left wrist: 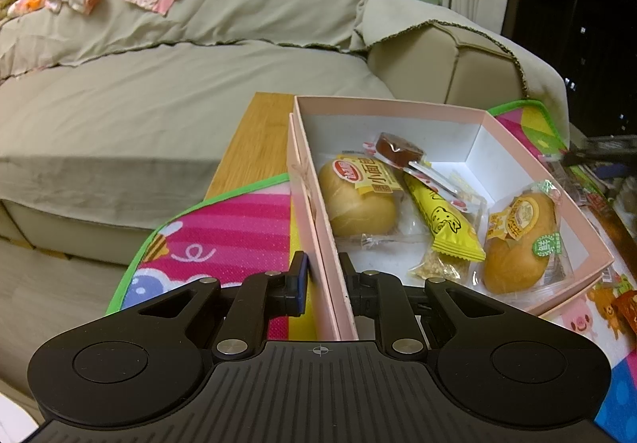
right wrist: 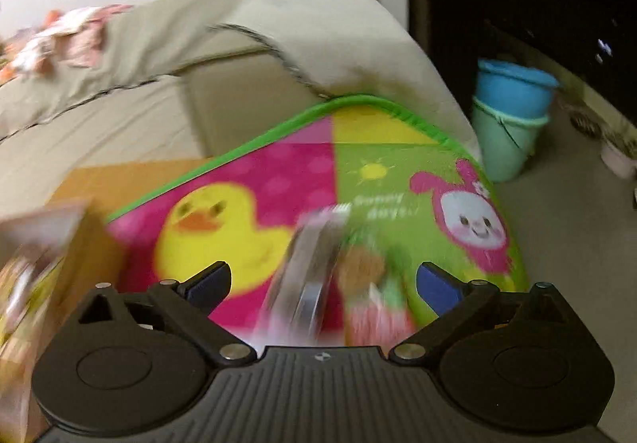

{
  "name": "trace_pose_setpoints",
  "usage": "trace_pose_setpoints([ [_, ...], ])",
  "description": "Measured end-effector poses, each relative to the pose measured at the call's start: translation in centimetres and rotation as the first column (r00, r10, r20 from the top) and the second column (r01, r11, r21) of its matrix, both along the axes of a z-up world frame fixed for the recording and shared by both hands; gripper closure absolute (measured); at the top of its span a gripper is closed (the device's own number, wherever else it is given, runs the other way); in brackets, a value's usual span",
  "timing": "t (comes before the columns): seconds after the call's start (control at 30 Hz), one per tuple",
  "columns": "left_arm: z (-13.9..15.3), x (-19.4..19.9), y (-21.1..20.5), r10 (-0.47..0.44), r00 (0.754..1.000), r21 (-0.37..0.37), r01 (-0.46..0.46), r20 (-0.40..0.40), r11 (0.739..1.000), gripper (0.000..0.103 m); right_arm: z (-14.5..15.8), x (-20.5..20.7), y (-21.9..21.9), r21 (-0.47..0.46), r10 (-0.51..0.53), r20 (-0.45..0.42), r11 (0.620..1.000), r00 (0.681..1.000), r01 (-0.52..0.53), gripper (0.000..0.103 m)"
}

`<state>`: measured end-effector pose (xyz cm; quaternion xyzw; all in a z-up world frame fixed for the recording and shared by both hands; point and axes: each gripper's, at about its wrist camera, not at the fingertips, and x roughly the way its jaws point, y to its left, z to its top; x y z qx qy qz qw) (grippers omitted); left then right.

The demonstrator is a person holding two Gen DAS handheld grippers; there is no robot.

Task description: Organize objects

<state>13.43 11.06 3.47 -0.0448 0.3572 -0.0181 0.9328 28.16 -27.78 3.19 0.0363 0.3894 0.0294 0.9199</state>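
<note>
Left gripper [left wrist: 321,275]: I have it clamped on the pink box [left wrist: 398,112] near wall.
Right gripper [right wrist: 323,283]: jaws apart, blurred snack packet [right wrist: 358,283] between them.
Surface: cartoon play mat [right wrist: 278,180], beige sofa [left wrist: 159,84] behind.

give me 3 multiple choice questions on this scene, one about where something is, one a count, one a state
1. Where does the long yellow snack packet lie?
A. in the pink cardboard box
B. on the sofa
C. on the floor

2. How many wrapped round yellow buns are in the box?
A. one
B. two
C. four

3. How does the left gripper stand?
A. open above the box
B. shut on the box wall
C. shut on a bun

Answers: 1 A, it lies between the buns inside the box; 2 B, one at each side; 3 B, its fingers pinch the near wall.
</note>
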Motion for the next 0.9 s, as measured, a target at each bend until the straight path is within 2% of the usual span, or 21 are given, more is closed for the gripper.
trace_pose_setpoints([
  [0.07,-0.1,0.0,0.1,-0.001,1.000,0.000,0.001,0.000,1.000,0.085,-1.2,2.4,0.1,-0.014,-0.027,-0.031,1.000,0.999,0.027,0.011],
  [0.1,-0.1,0.0,0.1,-0.002,1.000,0.000,0.002,0.000,1.000,0.085,-1.6,3.0,0.4,-0.028,-0.017,-0.049,0.999,0.999,0.016,0.033],
  [0.13,-0.1,0.0,0.1,-0.001,1.000,0.000,0.001,0.001,1.000,0.085,-1.9,3.2,0.8,-0.047,-0.001,-0.067,0.999,0.998,-0.002,0.044],
  [0.2,-0.1,0.0,0.1,-0.001,1.000,0.000,0.001,0.000,1.000,0.085,-2.0,2.3,1.3,-0.060,0.025,-0.064,0.998,0.998,-0.029,0.054],
  [0.37,-0.2,0.0,0.1,0.000,1.000,-0.001,0.000,0.000,1.000,0.085,-1.5,-2.0,1.2,-0.030,0.104,-0.086,0.994,0.991,-0.107,0.062],
  [0.47,-0.2,0.0,0.1,-0.001,1.000,0.000,0.001,0.000,1.000,0.085,-0.7,-5.5,0.7,0.004,0.142,-0.089,0.990,0.986,-0.142,0.073],
  [0.57,-0.2,0.0,0.1,0.000,1.000,0.000,0.000,0.000,1.000,0.085,0.2,-8.9,0.1,0.016,0.157,-0.091,0.988,0.983,-0.156,0.074],
  [0.7,-0.2,0.0,0.1,0.000,1.000,0.000,0.000,0.000,1.000,0.085,0.2,-12.8,-0.4,-0.054,0.141,-0.094,0.988,0.985,-0.147,0.073],
  [0.77,-0.2,0.0,0.1,-0.001,1.000,0.000,0.001,0.000,1.000,0.085,0.1,-14.5,-0.4,-0.111,0.120,-0.074,0.986,0.990,-0.128,0.066],
  [0.83,-0.2,0.1,0.1,-0.001,1.000,0.001,0.001,0.000,1.000,0.085,0.3,-16.0,-0.4,-0.135,0.114,-0.049,0.984,0.992,-0.120,0.043],
  [0.9,-0.2,0.0,0.1,-0.002,1.000,0.001,0.002,0.000,1.000,0.085,0.9,-17.3,-0.2,-0.121,0.125,-0.010,0.985,0.992,-0.125,0.039],
])
